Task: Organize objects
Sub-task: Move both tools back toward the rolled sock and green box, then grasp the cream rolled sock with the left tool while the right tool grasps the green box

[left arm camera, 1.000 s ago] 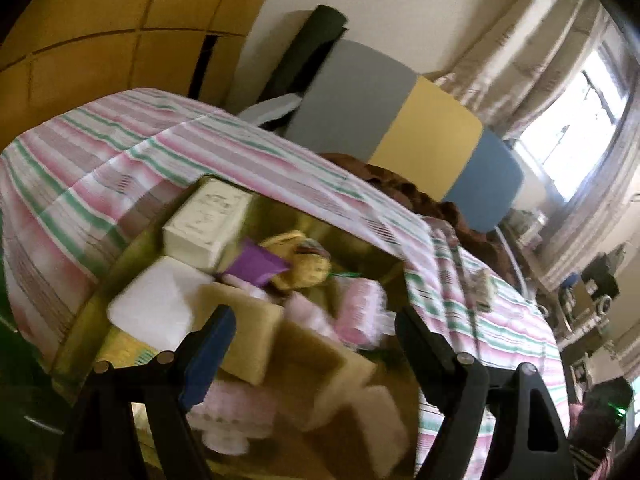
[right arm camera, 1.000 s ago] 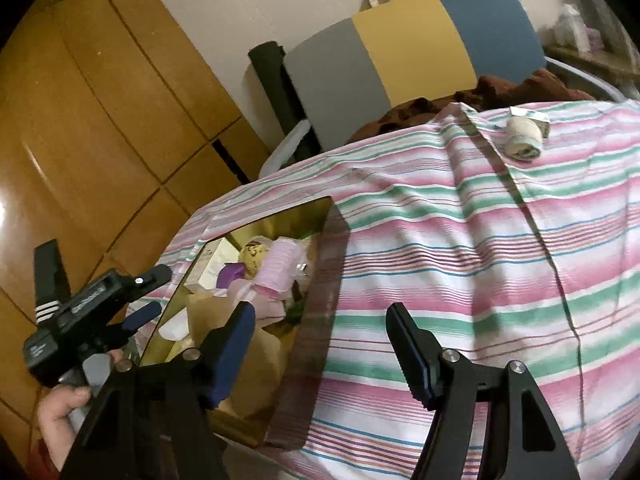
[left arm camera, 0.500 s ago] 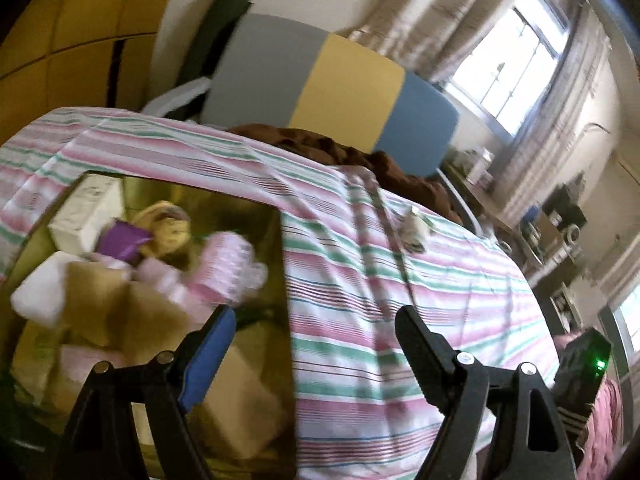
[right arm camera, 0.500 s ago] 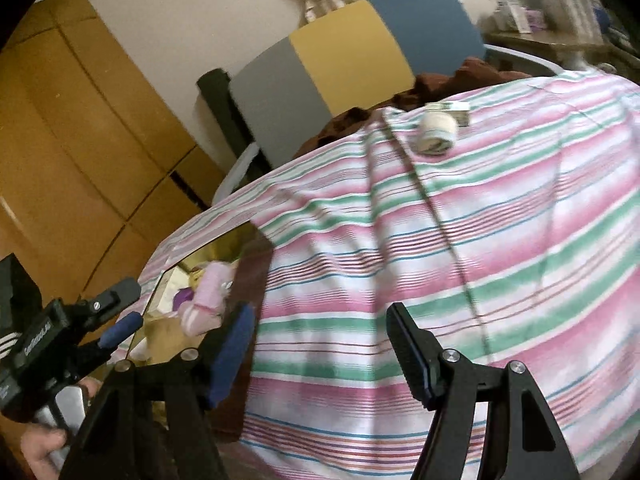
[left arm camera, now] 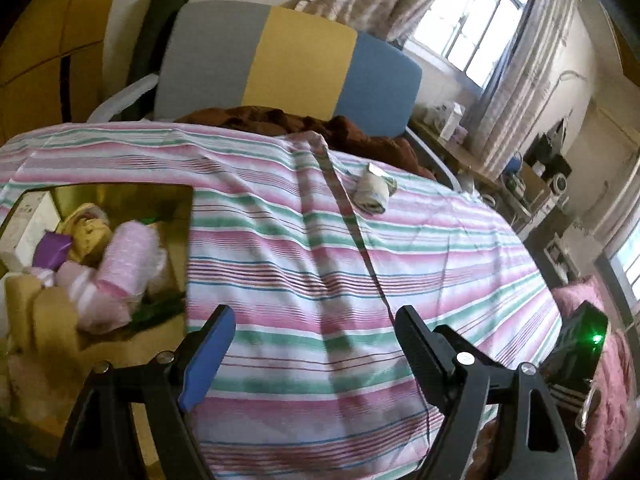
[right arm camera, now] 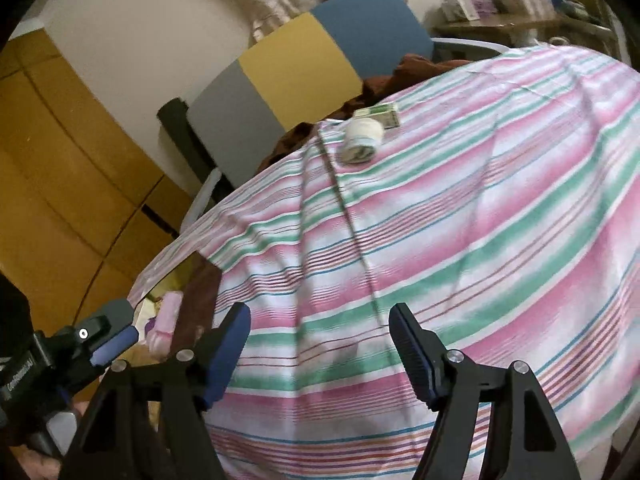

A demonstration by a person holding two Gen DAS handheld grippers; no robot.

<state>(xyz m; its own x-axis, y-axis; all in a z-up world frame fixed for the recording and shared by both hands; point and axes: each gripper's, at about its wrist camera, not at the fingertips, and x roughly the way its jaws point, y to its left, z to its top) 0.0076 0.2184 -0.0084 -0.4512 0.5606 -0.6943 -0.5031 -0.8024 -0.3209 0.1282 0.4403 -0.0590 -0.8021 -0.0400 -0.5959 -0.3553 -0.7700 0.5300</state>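
Both views swung rightward, rolled cloth (left arm camera: 374, 194) well beyond gaping left claw (left arm camera: 314, 344), possibly socks.

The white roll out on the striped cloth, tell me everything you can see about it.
The white roll looks like soft rolled fabric, whitish with a greyish open end, lying on its side on the striped cloth. It rests near the far edge, beside a raised fold. A small flat green-and-white packet lies right behind it, apparently touching. Neither gripper is near it; nothing else touches it.

left gripper (left arm camera: 312, 332): jaws wide apart, empty | right gripper (right arm camera: 320, 332): jaws wide apart, empty
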